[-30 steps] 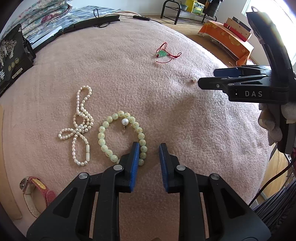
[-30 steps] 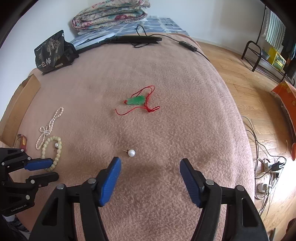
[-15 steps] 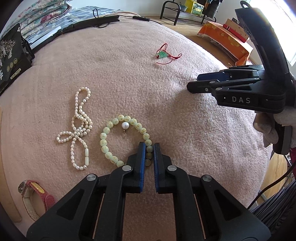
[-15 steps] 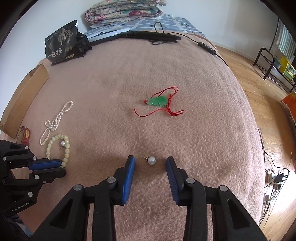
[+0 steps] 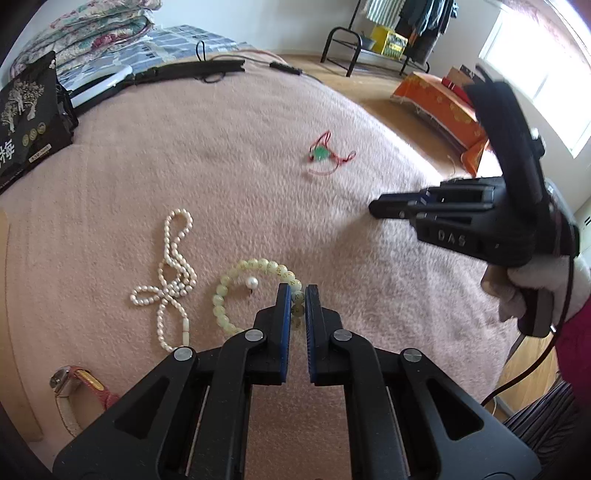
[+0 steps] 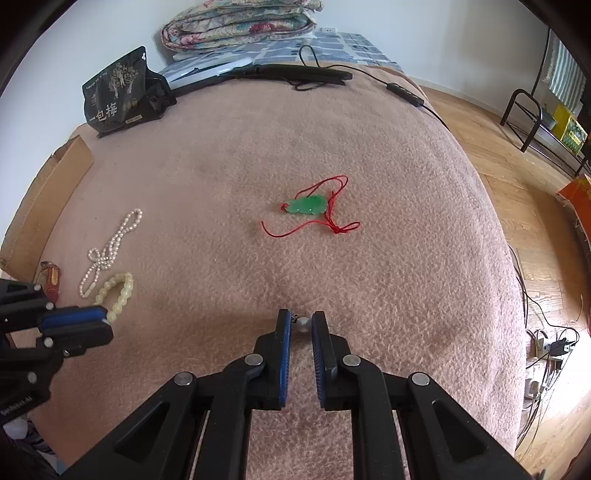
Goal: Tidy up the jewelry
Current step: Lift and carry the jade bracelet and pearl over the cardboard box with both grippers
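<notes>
On the pink blanket (image 5: 240, 177), my left gripper (image 5: 297, 295) is shut on the right side of a pale green bead bracelet (image 5: 236, 275). A pearl earring (image 5: 252, 283) lies inside the bracelet's ring. A white pearl necklace (image 5: 173, 269) lies left of it. My right gripper (image 6: 301, 325) is closed on a second pearl earring (image 6: 303, 325) at its fingertips. A green jade pendant on red cord (image 6: 306, 206) lies farther ahead. The right gripper also shows in the left wrist view (image 5: 373, 211), the left one in the right wrist view (image 6: 105, 319).
A red-strapped watch (image 5: 74, 384) lies at the near left edge. A black snack bag (image 6: 118, 96), a black cable strip (image 6: 295, 72) and folded quilts (image 6: 240, 22) are at the far end. The blanket drops off to wood floor (image 6: 517, 177) on the right.
My right gripper moved forward and closed from wide open onto the pearl earring. My left gripper closed from open onto the green bracelet's right side.
</notes>
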Demonstrator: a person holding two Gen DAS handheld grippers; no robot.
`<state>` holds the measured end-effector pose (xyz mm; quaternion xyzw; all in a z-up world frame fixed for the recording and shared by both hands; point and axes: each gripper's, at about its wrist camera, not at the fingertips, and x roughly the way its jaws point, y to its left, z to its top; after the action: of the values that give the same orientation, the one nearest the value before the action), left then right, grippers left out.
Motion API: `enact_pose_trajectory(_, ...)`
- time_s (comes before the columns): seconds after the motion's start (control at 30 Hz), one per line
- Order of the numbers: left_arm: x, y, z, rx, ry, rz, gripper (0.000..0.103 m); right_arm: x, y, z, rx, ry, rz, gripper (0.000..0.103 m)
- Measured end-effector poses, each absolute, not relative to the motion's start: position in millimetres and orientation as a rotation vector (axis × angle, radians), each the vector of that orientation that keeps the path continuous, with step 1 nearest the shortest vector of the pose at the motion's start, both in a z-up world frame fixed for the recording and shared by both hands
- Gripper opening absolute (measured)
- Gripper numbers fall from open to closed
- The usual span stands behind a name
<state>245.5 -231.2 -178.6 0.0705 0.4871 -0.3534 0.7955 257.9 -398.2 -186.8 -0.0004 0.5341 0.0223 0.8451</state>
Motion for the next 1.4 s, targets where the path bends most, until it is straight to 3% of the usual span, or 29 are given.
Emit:
enact_pose_trajectory(0.63,260.5,-175.8,-106.0,-0.053,0.921,-0.736,0.005,249.5,-376.9,-131.4,0.015,1.013,0.077,0.009)
enact_pose_trajectory(1.4,276.7,-41.9,-68.1,-0.16,0.814,-0.548,0.005,271.0,-267.6,-85.9,-0.018,0.92,0.223,0.009)
